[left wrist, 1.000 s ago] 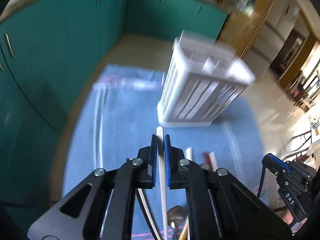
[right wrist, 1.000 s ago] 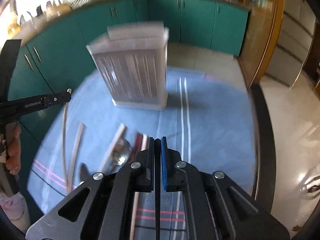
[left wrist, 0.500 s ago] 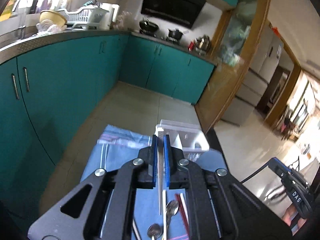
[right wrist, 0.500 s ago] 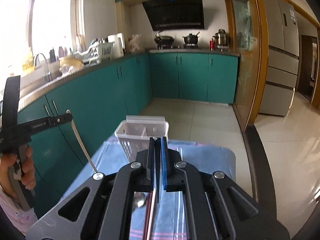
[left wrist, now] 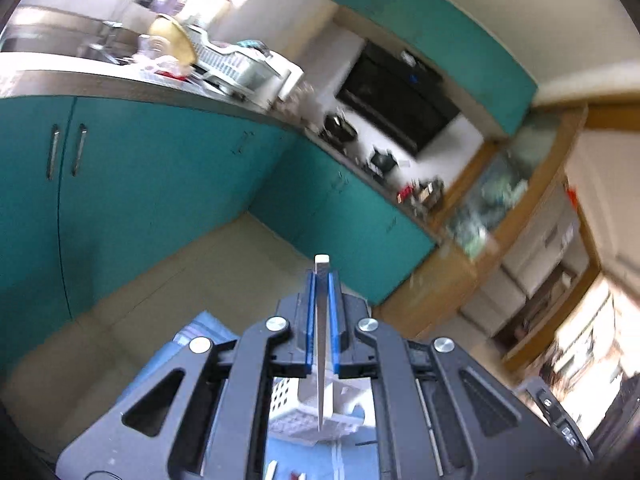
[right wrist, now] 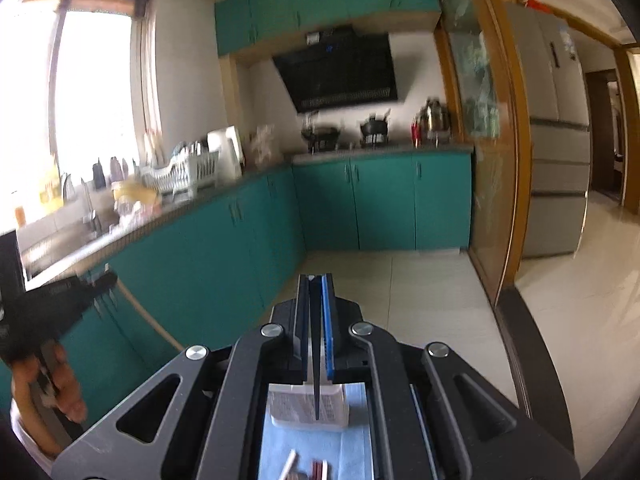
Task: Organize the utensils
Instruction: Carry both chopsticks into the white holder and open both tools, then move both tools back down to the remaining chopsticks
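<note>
Both hand-held grippers clamp utensils: left (left wrist: 322,280) white chopstick (left wrist: 321,344), right (right wrist: 316,284) dark one (right wrist: 316,384).

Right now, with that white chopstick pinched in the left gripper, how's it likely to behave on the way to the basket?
The white chopstick looks stiff: it hangs straight, no sag. It is smooth and thin, so it may pivot or slip in the left gripper. The slotted white basket looks light and might tip if bumped.
</note>
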`<state>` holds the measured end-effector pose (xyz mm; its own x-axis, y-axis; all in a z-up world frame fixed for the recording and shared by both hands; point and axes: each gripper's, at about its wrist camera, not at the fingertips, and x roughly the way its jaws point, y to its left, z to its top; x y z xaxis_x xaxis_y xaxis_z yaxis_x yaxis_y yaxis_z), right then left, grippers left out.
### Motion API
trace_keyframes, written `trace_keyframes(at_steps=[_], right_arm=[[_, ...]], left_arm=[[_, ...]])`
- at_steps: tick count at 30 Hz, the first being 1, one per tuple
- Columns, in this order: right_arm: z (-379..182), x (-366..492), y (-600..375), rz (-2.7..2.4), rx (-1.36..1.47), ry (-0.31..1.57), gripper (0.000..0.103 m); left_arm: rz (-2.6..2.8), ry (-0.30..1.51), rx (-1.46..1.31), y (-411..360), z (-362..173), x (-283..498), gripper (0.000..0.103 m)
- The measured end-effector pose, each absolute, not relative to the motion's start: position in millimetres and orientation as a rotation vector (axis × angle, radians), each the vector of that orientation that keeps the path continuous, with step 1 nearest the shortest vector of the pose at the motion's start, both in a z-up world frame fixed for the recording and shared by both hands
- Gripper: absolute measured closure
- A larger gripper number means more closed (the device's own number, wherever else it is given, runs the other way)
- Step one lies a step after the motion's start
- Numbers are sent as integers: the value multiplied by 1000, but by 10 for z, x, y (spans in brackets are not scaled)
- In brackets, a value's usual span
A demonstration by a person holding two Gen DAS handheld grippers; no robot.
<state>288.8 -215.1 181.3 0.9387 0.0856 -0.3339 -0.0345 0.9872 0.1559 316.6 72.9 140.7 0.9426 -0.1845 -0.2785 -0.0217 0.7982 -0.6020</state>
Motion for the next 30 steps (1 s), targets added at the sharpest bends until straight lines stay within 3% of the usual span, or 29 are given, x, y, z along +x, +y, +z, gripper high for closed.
trace_keyframes(at_steps=[5,19,23,25,30], right_arm=[[1971,2994,-2081,17,140,224,96],[1004,3520,-2160,-22,167,414,95],[928,3415,-2205,-42,165,423,76],[927,3340,-2204,-39,159,414,70],[915,3101,-2253,-32,174,395,60]], left_arm=[[-13,294,-683,693,1365,3412,97],[-3,458,-635,490,572,3703,96],[-13,459,-603,475,513,3622,94],[-19,460,-600,455,525,3606,82],[-63,435,-594,404,574,3541,69]])
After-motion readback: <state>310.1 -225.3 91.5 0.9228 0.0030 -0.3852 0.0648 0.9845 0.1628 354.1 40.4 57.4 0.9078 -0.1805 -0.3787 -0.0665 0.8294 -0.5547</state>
